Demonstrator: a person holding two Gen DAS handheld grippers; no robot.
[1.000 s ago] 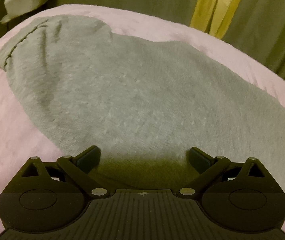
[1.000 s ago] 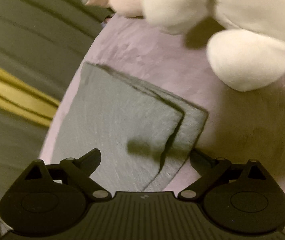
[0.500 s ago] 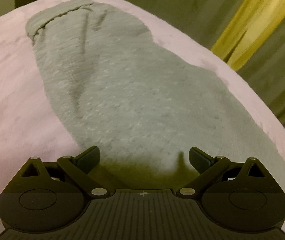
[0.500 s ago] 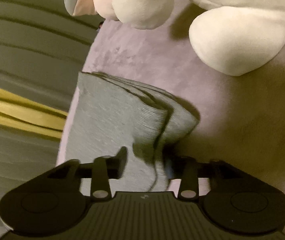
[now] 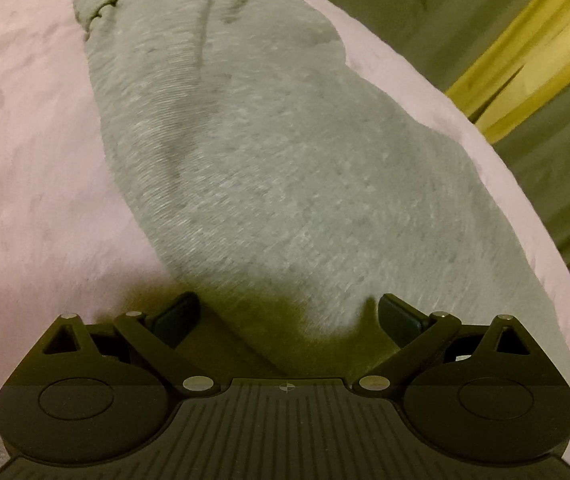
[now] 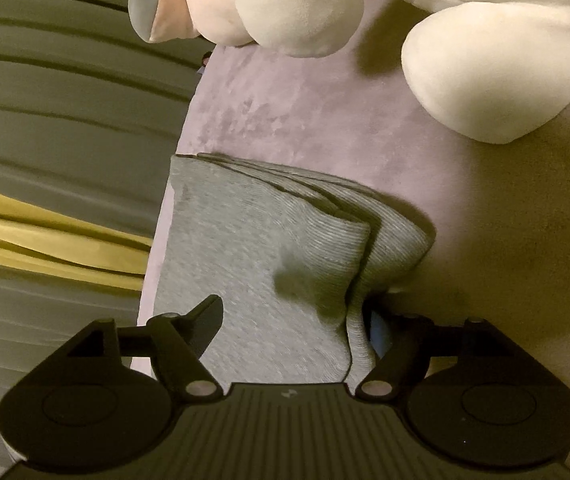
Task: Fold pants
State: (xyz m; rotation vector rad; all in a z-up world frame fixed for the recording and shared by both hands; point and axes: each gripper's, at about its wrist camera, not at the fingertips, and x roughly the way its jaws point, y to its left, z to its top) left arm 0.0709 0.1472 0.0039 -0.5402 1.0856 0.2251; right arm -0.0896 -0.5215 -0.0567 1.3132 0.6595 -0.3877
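Grey knit pants lie lengthwise on a pink blanket, waistband at the far end. My left gripper is open, low over the near part of the pants, one finger at each side of the fabric. In the right wrist view the stacked leg ends of the pants are bunched and lifted at the right edge. My right gripper has its jaws partly apart, with the bunched cloth between them; the right finger is mostly hidden behind the fabric.
A large white plush toy lies on the blanket just beyond the leg ends. Olive and yellow curtains hang past the bed edge on that side.
My right gripper closed in on the leg ends and bunched them up, then widened somewhat. My left gripper slid leftward over the pants, staying open.
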